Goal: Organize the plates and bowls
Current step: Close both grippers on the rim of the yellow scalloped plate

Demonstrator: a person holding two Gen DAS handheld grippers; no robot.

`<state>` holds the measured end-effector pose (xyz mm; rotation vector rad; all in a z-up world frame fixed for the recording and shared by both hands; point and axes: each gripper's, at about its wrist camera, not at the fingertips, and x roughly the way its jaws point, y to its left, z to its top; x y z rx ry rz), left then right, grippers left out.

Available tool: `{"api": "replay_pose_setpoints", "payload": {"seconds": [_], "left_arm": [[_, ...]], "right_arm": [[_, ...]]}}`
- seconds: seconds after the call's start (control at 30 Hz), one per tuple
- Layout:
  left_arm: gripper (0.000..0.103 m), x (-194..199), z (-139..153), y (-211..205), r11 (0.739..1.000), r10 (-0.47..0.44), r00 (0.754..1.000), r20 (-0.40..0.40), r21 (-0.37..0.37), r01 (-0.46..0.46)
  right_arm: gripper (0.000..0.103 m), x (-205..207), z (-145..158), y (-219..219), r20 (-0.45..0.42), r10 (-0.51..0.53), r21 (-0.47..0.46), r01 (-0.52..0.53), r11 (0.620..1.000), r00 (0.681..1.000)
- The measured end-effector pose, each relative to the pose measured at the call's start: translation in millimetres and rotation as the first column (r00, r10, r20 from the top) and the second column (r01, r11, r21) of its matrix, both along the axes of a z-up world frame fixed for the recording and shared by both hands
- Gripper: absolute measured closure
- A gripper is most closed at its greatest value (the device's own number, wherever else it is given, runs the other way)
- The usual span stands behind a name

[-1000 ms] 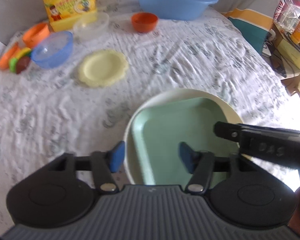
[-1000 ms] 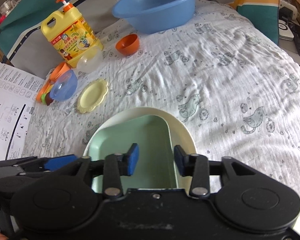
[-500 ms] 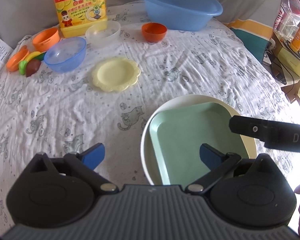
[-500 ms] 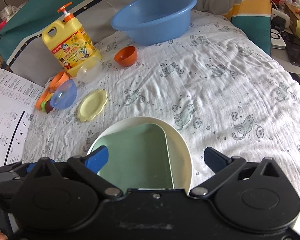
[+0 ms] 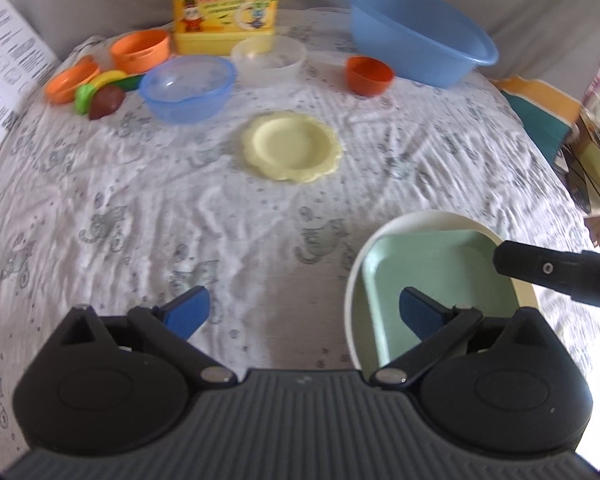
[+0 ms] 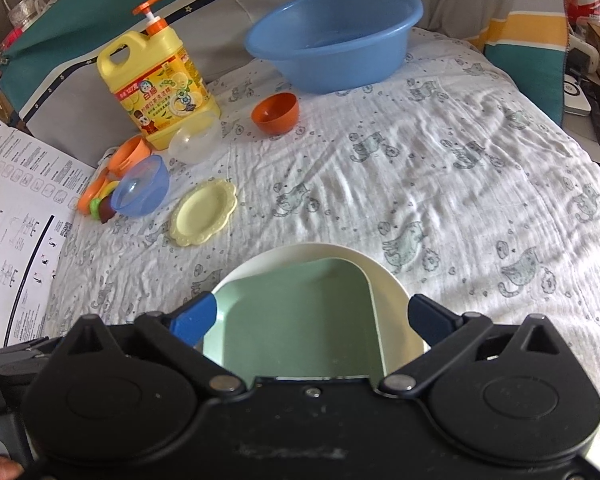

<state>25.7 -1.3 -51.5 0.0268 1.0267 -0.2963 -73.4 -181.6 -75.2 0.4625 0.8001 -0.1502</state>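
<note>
A green square plate [image 6: 300, 312] lies inside a round cream plate [image 6: 388, 280] on the patterned cloth, close in front of me. My right gripper [image 6: 314, 316] hangs open over them, touching neither. My left gripper [image 5: 304, 312] is open too, above bare cloth just left of the cream plate [image 5: 432, 220]; its right finger overlaps the green plate [image 5: 440, 268] in the view. Farther back lie a small yellow scalloped plate [image 5: 292, 146], a translucent blue bowl [image 5: 186, 88], a clear bowl [image 5: 268, 58], a dark orange bowl [image 5: 370, 75] and an orange bowl [image 5: 140, 50].
A big blue basin [image 6: 334, 36] and a yellow detergent jug [image 6: 156, 88] stand at the back. Toy food and an orange lid [image 5: 70, 84] lie at the far left. A printed sheet [image 6: 16, 216] lies on the left, clutter past the right edge.
Both grippers opened wide from a narrower gap and let go of the green plate, which now rests in the cream plate. The left gripper has slid left, off the plates.
</note>
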Motion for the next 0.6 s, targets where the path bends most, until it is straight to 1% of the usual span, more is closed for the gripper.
{"api": "replay_pose_setpoints", "payload": {"seconds": [0.17,0.27,0.33,0.47,0.6], "left_arm": [[0.000,12,-5,21,0.998,0.050,0.999,0.005,-0.025,-0.050],[0.000,21,-9,32,0.997,0.071,0.997,0.019,-0.027,-0.070],[0.000,28,-11,38,0.997,0.076,0.997,0.029,-0.030,-0.075],[0.000,46,-16,43,0.996,0.080,0.996,0.041,-0.039,-0.078],[0.000,67,-19,39,0.998,0.058,0.997,0.050,-0.041,-0.056]], "right_arm": [[0.000,21,5,12,0.013,0.050,-0.020,-0.050,0.999,0.999],[0.000,40,7,18,0.000,0.069,-0.027,-0.069,0.997,0.998],[0.000,53,7,20,-0.011,0.075,-0.023,-0.076,0.997,0.997],[0.000,84,4,25,-0.059,0.083,0.021,-0.082,0.996,0.995],[0.000,114,0,28,-0.079,0.081,0.023,-0.079,0.997,0.994]]}}
